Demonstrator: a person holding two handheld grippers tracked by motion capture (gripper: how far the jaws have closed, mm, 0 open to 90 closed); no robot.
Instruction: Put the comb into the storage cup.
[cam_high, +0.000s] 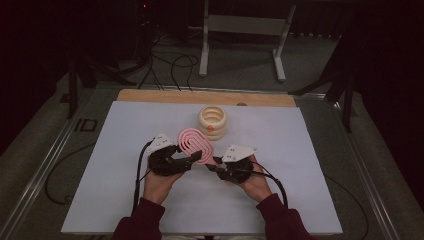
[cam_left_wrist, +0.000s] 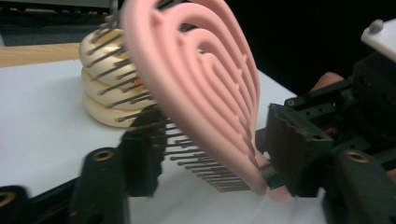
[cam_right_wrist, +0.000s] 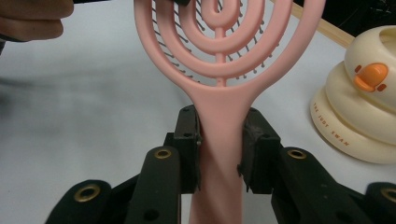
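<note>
A pink hairbrush (cam_high: 194, 141) with looped ribs is held off the white mat between both grippers. My right gripper (cam_high: 212, 165) is shut on its handle; in the right gripper view (cam_right_wrist: 219, 140) both pads clamp the handle's sides, just below the head (cam_right_wrist: 219, 70). My left gripper (cam_high: 192, 157) is on the brush head: in the left gripper view (cam_left_wrist: 217, 149) one pad sits in the bristles and the other against the pink back (cam_left_wrist: 201, 84). A cream ringed holder with an orange duck bill (cam_high: 212, 121) stands just behind the brush.
A white mat (cam_high: 125, 150) covers the table, with a wooden strip (cam_high: 200, 96) along its far edge. Cables and a grey metal stand (cam_high: 240, 30) are on the floor beyond. The cream holder (cam_right_wrist: 359, 112) is close to the brush head.
</note>
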